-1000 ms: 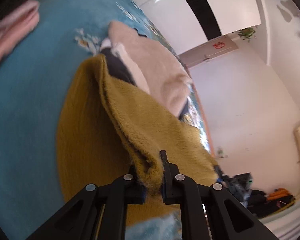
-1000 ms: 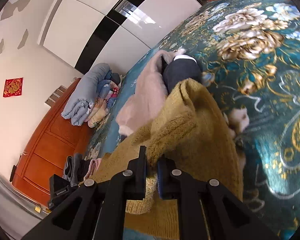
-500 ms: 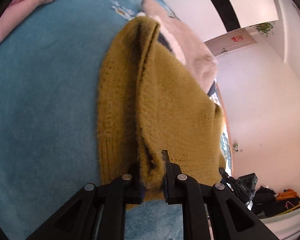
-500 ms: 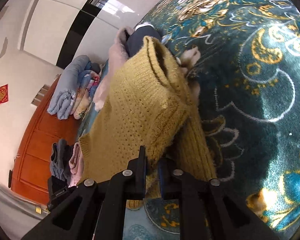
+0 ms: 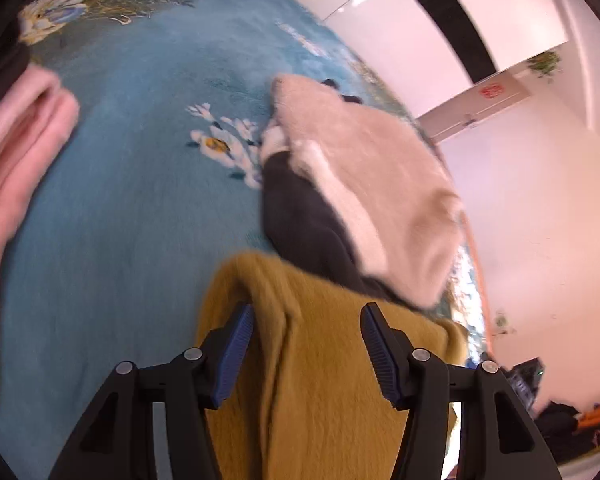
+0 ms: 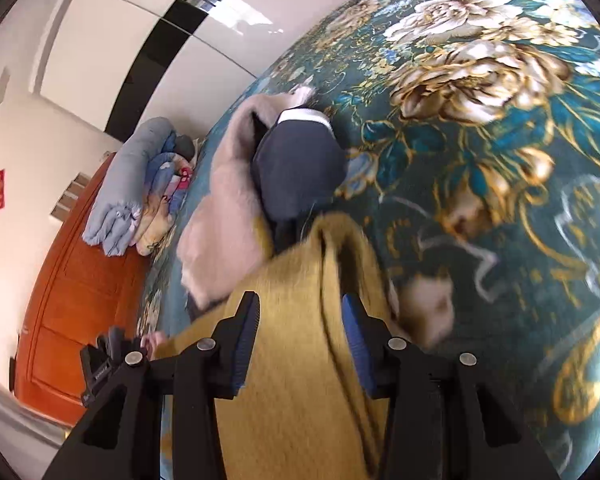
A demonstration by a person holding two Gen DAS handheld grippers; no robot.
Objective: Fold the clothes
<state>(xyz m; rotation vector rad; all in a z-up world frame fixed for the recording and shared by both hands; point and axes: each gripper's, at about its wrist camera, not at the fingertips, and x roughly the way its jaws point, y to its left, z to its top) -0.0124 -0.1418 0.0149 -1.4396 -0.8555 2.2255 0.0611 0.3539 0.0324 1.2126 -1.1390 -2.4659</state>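
A mustard yellow knitted sweater [image 5: 324, 360] lies folded on the teal flowered bedspread [image 5: 132, 200]; it also shows in the right wrist view [image 6: 300, 344]. My left gripper [image 5: 306, 320] is open, its jaws apart over the sweater's folded edge. My right gripper [image 6: 300, 312] is open too, its jaws either side of a sweater fold. Beyond the sweater lie a dark navy garment [image 5: 300, 216] and a fluffy beige garment [image 5: 372, 184], also seen in the right wrist view as navy [image 6: 300, 168] and beige [image 6: 228, 216].
Folded pink cloth [image 5: 16, 168] lies at the left of the bed. A pile of rolled grey and flowered bedding [image 6: 136, 192] sits at the far end. An orange wooden headboard [image 6: 68, 292] stands behind. White wardrobe doors [image 5: 380, 24] line the wall.
Both grippers have opened and let go of the yellow sweater, which now lies folded on the bed. Both have drawn back a little from it.
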